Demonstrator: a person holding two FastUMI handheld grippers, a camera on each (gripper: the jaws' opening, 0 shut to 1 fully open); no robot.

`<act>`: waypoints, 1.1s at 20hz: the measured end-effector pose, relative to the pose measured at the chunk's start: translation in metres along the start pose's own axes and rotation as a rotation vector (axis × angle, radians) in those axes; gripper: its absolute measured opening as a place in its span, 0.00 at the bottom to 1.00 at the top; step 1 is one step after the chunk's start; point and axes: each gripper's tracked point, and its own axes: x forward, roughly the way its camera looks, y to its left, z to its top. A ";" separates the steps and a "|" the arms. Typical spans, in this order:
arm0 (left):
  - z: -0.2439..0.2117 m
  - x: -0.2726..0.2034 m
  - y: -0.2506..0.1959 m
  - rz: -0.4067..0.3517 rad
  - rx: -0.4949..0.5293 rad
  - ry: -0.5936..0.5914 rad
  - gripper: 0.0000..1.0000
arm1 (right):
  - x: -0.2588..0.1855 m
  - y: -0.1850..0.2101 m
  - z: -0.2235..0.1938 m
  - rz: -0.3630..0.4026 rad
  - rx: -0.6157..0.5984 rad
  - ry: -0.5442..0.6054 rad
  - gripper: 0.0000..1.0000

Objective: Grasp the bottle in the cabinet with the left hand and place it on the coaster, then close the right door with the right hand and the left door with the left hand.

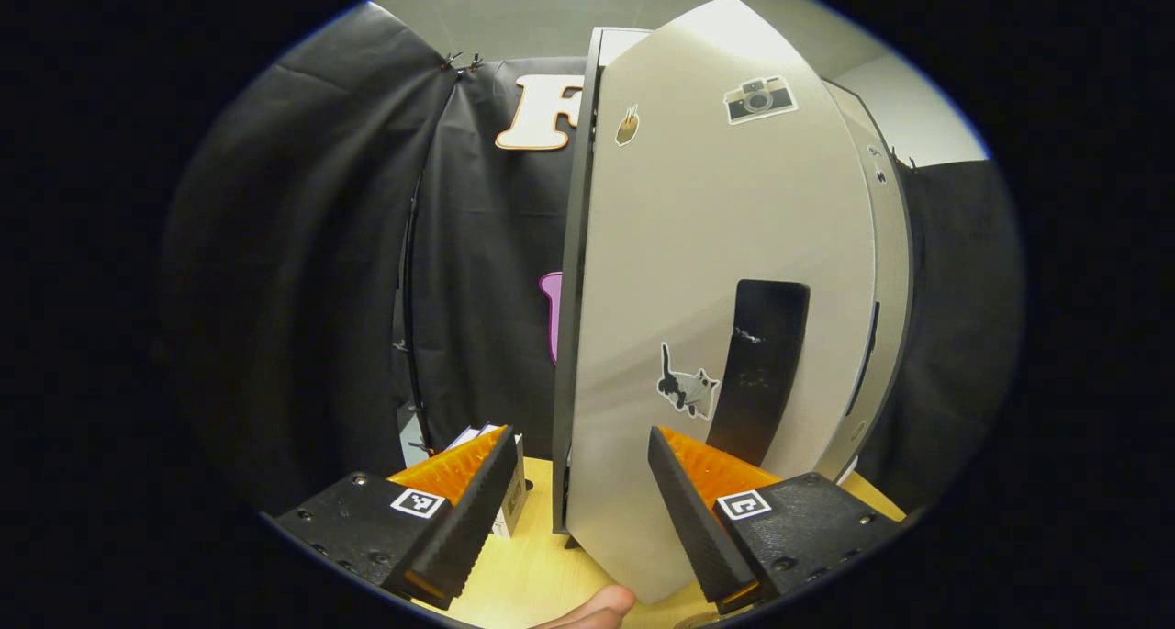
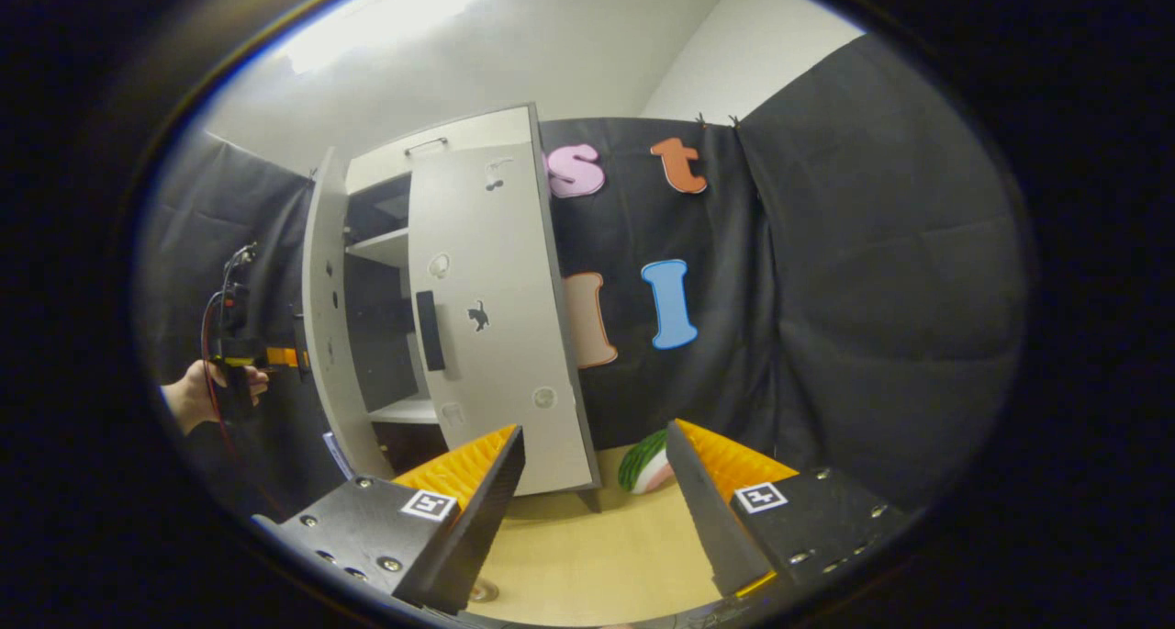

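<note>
Pale wood table (image 1: 537,565) under a grey cabinet (image 2: 367,197), ringed by black cloth wall (image 1: 303,243), white ceiling above.

Left gripper view: left gripper (image 1: 578,505) with fingers spread wide, empty, close to the outer face of the left door (image 1: 716,271), swung part open. On that face: camera sticker (image 1: 758,99) at 12 o'clock, cat sticker (image 1: 687,386) low, black handle (image 1: 760,367) just at 3 o'clock of the cat. Small box (image 1: 509,505) on the table behind the finger at 7 o'clock; print too small to read. Fingertip of a hand (image 1: 597,608) at 6 o'clock.

Right gripper view: right gripper (image 2: 597,491) with fingers wide apart, empty, over the table. Right door (image 2: 491,308) nearly shut, left door ajar, shelves (image 2: 381,243) in the gap. Watermelon-slice object (image 2: 643,468) on the table by the cabinet's foot. Left gripper at 9 o'clock, beside the left door. Bottle and coaster: cannot tell where.
</note>
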 end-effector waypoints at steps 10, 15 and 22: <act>-0.007 -0.001 -0.025 -0.028 0.008 0.013 0.93 | 0.000 -0.006 0.021 0.006 -0.039 -0.020 0.94; 0.004 -0.045 -0.030 -0.002 0.005 0.008 0.92 | -0.023 -0.002 0.033 0.035 -0.050 0.001 0.94; 0.018 -0.106 -0.053 -0.011 0.048 -0.056 0.96 | -0.033 0.041 0.073 0.111 -0.080 -0.087 0.94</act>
